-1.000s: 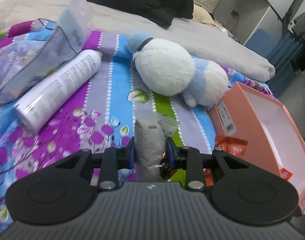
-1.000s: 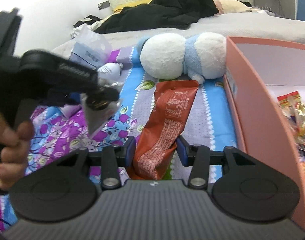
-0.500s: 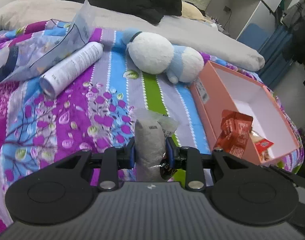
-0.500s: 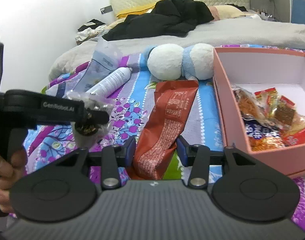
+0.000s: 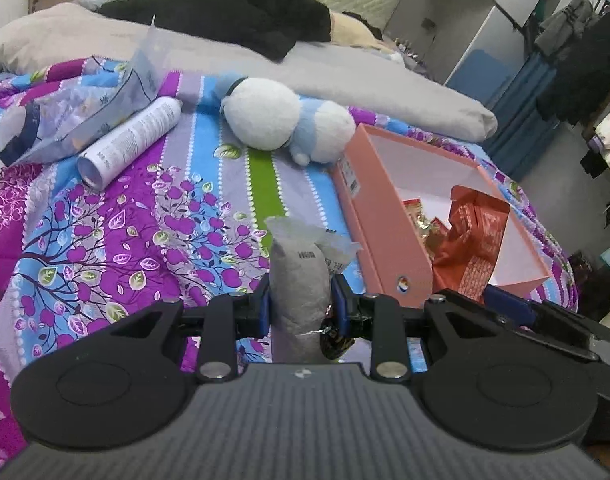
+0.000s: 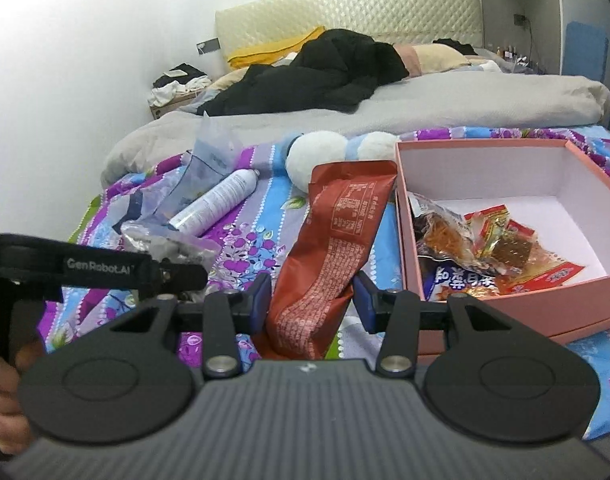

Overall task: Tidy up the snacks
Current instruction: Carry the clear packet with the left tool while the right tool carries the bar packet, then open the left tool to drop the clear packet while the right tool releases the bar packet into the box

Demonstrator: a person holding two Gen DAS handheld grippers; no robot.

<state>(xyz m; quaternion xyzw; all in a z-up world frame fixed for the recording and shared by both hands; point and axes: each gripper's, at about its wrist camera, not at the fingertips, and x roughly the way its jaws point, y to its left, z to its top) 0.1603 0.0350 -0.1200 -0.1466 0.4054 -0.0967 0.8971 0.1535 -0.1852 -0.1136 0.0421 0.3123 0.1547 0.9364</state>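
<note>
Red printed snack packet, creased, beside silvery-grey pouch

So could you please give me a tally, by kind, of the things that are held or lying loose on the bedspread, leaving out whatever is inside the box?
Snack packets held: 2 (grey packet in the left hand-held gripper, red packet in the right hand-held gripper)
Spray cans: 1
Clear pouches: 1
Plush toys: 1
Pink boxes: 1
Total: 6
</note>
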